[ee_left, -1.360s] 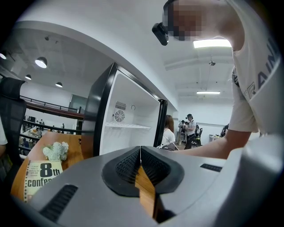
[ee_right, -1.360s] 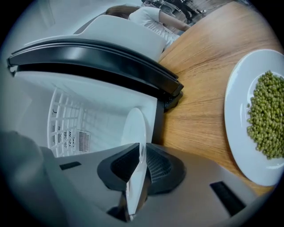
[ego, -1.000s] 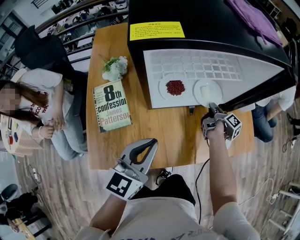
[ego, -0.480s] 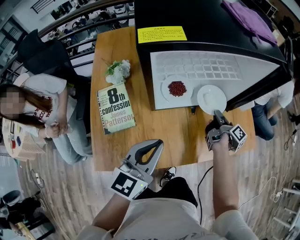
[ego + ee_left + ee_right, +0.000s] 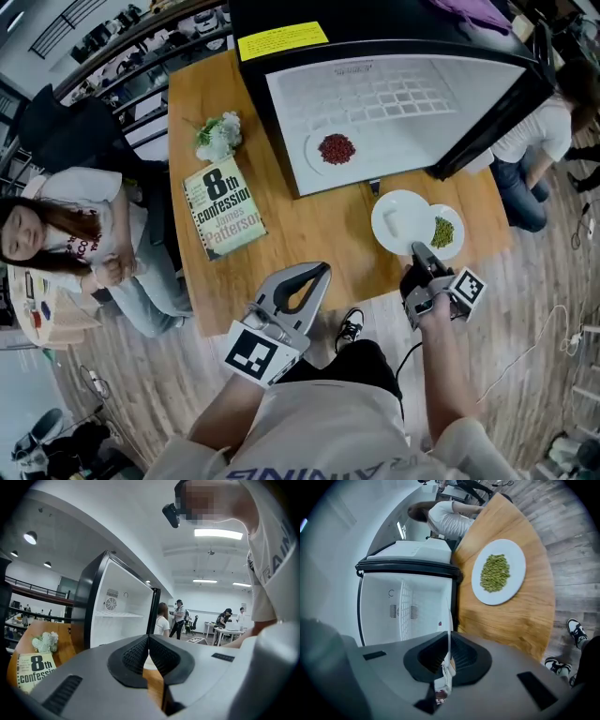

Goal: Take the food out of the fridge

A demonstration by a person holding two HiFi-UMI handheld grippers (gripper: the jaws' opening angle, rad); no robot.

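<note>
The black fridge (image 5: pixel 281 19) stands open on the wooden table (image 5: pixel 281 234), and a plate of red beans (image 5: pixel 336 148) lies on its white floor. My right gripper (image 5: pixel 415 247) is shut on the near rim of a white plate (image 5: pixel 398 221) with something pale on it, held over the table in front of the fridge. That plate overlaps a plate of green beans (image 5: pixel 443 232) on the table. In the right gripper view the held plate (image 5: pixel 449 620) shows edge-on between the jaws of the right gripper (image 5: pixel 449 644), with the green beans plate (image 5: pixel 497 572) beyond. My left gripper (image 5: pixel 314 272) (image 5: pixel 148 639) is shut and empty at the table's near edge.
A book (image 5: pixel 223 208) and a small flower bunch (image 5: pixel 217 136) lie on the table's left half. The fridge door (image 5: pixel 487 122) swings out at the right. One person (image 5: pixel 66 244) sits left of the table, another (image 5: pixel 539 141) beyond the door.
My right gripper has drawn the white plate out of the fridge and toward me, over the table beside the green beans plate. The left gripper has shifted only slightly.
</note>
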